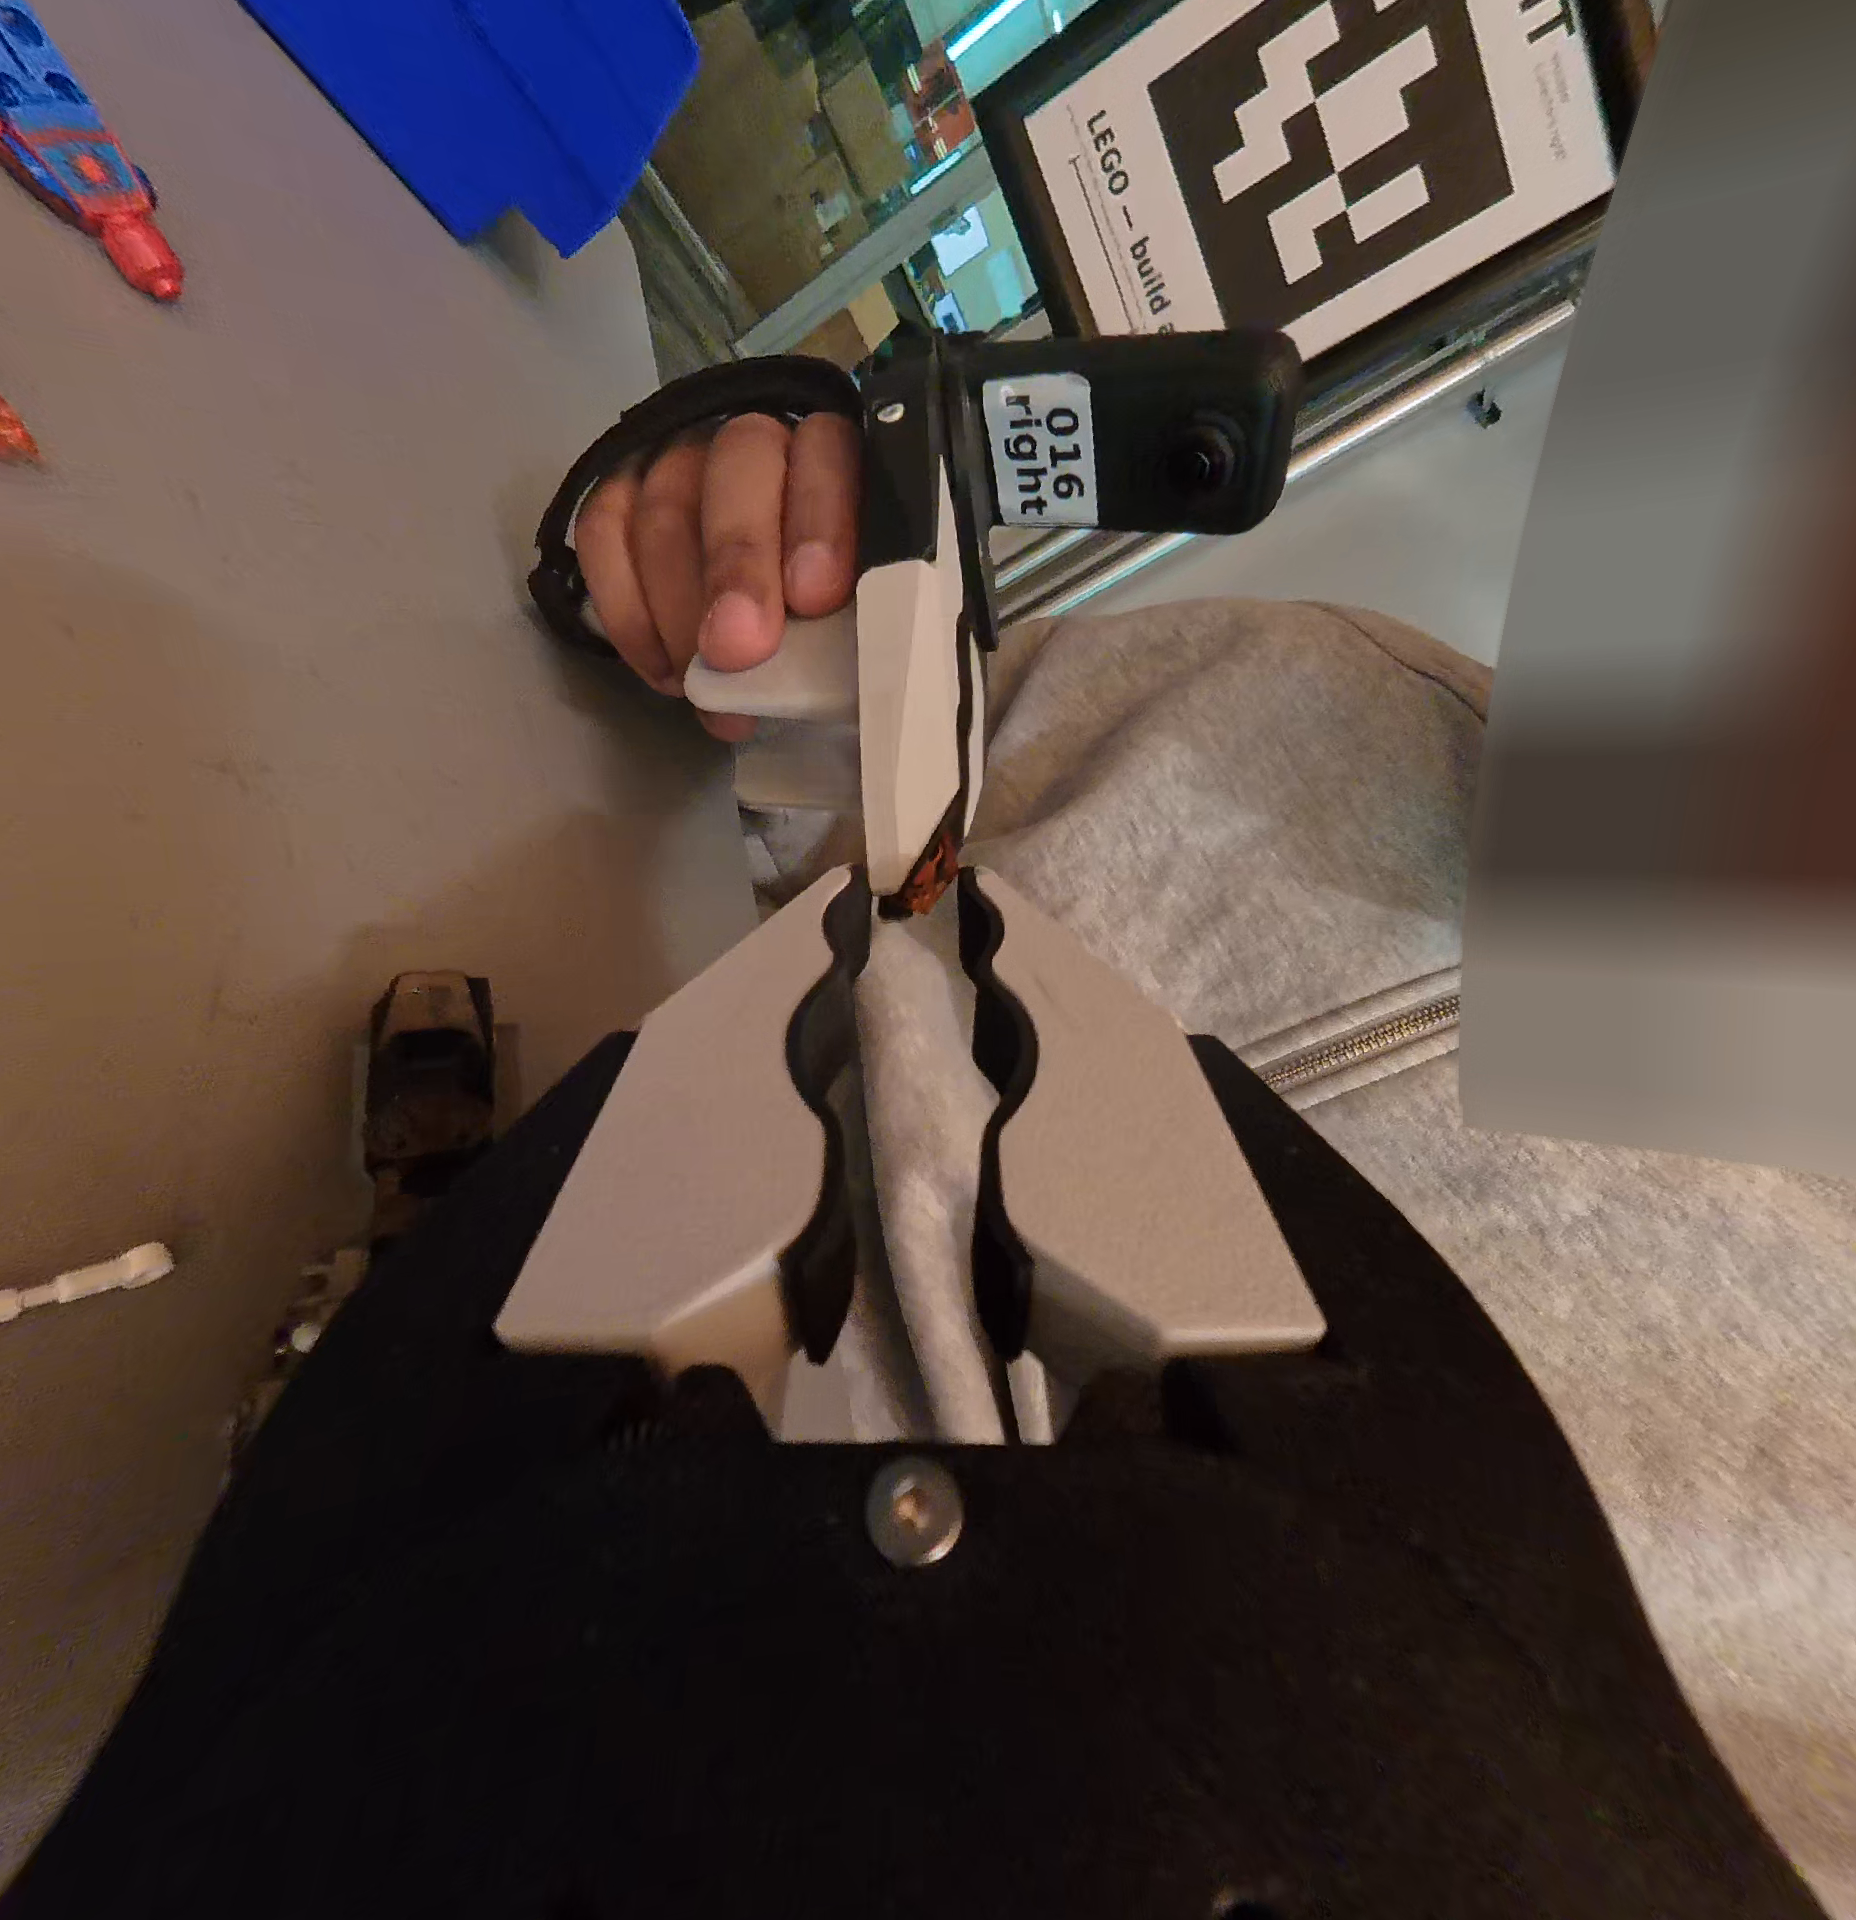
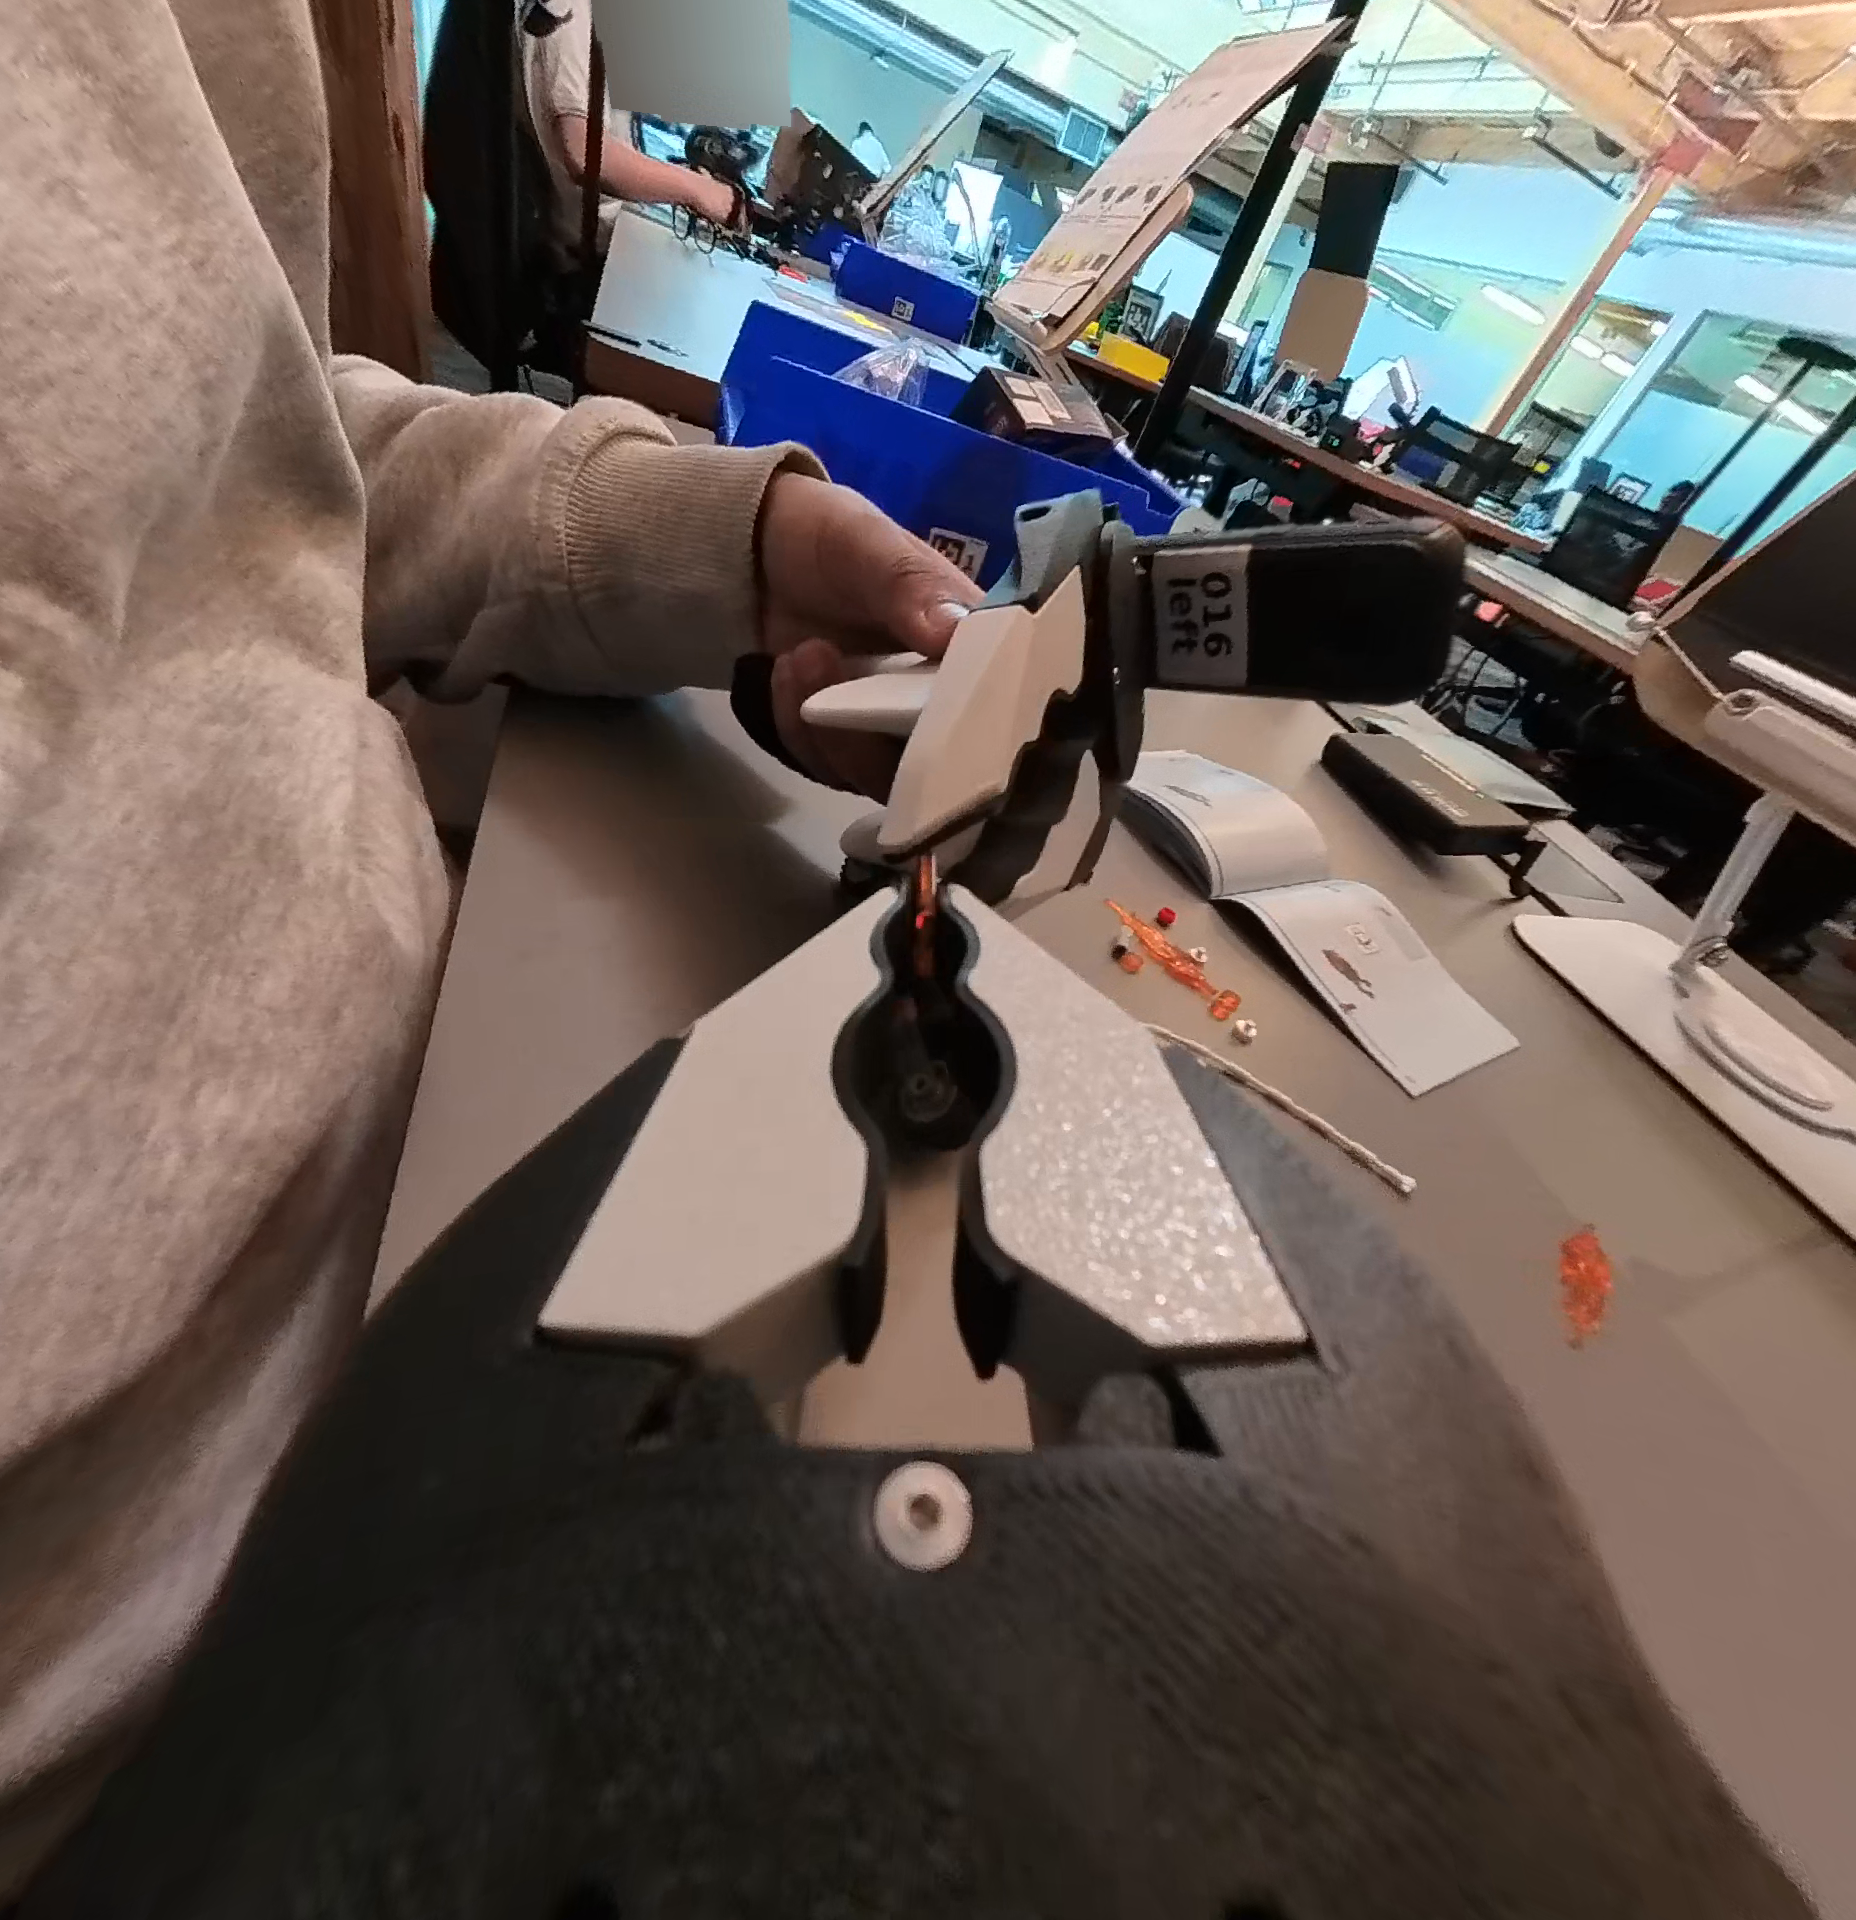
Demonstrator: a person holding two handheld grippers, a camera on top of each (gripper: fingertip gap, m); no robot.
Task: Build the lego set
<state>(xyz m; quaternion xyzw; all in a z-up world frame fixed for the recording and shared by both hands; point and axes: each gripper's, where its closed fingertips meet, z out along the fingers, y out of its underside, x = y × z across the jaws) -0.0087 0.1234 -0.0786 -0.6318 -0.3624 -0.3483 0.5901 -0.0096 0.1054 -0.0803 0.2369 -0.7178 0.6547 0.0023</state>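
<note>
Right tongs [image 2: 929,914] around orange piece [image 2: 922,920]

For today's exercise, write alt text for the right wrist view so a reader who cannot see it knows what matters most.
The right gripper has its jaws closed on a small orange-and-black lego piece, meeting the tip of the left gripper above a grey table. Loose orange lego pieces, an open instruction booklet and a string lie beyond.

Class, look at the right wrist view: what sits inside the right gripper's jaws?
A small translucent orange and black lego piece sits between the right gripper jaws, shut on it. Its lower end is hidden in the dark hollow.
</note>
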